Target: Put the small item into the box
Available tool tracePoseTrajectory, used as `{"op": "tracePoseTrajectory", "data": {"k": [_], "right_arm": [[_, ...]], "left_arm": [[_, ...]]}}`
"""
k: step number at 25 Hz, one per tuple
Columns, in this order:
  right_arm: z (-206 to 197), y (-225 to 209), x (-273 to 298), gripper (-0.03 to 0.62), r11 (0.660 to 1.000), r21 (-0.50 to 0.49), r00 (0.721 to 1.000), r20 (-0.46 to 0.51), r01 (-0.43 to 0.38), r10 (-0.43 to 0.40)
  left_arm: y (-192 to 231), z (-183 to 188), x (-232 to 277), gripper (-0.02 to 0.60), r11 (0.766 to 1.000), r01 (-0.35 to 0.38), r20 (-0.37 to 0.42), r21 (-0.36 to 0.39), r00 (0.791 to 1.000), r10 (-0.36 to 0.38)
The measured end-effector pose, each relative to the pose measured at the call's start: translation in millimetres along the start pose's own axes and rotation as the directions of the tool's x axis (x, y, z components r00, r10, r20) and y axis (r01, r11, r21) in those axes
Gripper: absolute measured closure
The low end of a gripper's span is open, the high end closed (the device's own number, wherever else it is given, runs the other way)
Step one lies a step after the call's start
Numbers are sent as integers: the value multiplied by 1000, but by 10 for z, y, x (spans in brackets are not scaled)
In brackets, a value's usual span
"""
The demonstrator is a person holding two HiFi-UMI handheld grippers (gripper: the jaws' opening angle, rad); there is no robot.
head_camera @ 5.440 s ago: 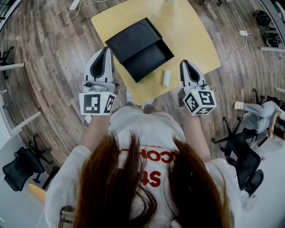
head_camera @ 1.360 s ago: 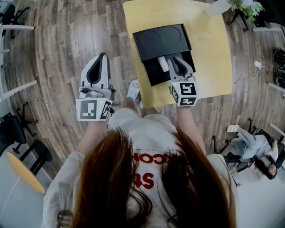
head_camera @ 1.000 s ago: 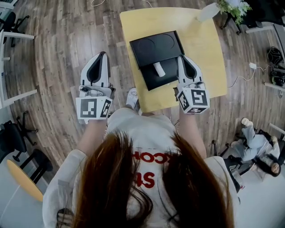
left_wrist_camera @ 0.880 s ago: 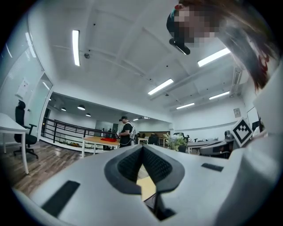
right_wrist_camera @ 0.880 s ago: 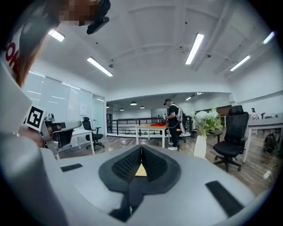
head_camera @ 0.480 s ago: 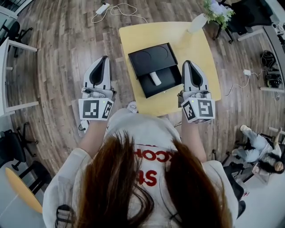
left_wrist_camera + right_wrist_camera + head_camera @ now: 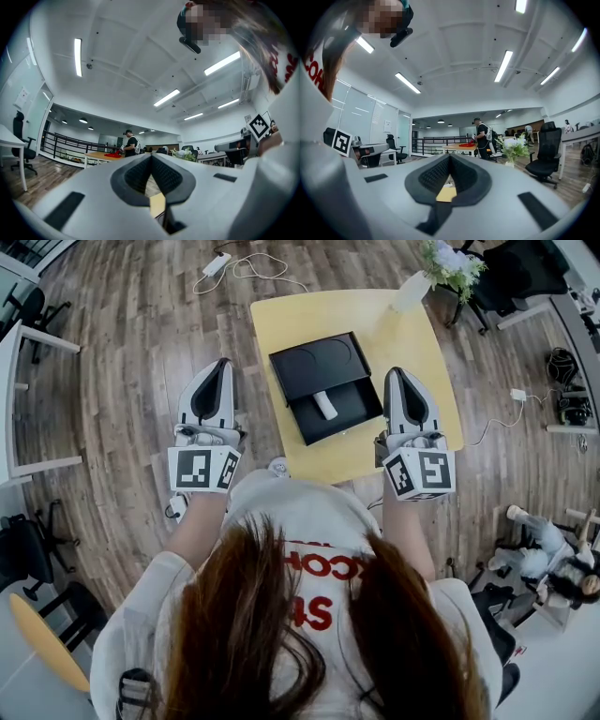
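Note:
The small white cylinder-shaped item [image 7: 325, 406] lies in the lower tray of the open black box [image 7: 302, 362] on the yellow table [image 7: 412, 352]. My right gripper [image 7: 397, 373] hovers over the table's right side, just right of the box, shut with nothing in it. My left gripper [image 7: 222, 365] is held over the wooden floor left of the table, also shut and empty. In the left gripper view the gripper [image 7: 151, 157] has its tips meeting. The right gripper view shows that gripper [image 7: 450, 157] with its tips together too. Both look out level across the room.
A white vase with flowers [image 7: 417, 285] stands at the table's far right corner. A power strip with cable [image 7: 217, 261] lies on the floor behind the table. Office chairs [image 7: 28, 549] and a seated person [image 7: 553, 568] are at the sides.
The right gripper has left the white item in the box tray and drawn back to the right of the box. The left gripper has stayed in place.

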State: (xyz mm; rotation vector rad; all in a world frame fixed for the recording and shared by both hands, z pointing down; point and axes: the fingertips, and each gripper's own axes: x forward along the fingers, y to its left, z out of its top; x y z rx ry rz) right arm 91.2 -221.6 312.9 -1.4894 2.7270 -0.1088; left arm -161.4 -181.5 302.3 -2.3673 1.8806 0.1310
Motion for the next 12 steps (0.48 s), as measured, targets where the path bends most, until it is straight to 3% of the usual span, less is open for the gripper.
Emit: {"op": "tracePoseTrajectory", "data": {"k": [12], "right_arm": [[88, 6, -23, 589, 1000, -5, 1000, 17, -24, 24]], "left_arm": [[-29, 24, -61, 583, 1000, -12, 2, 12, 1000, 12]]}}
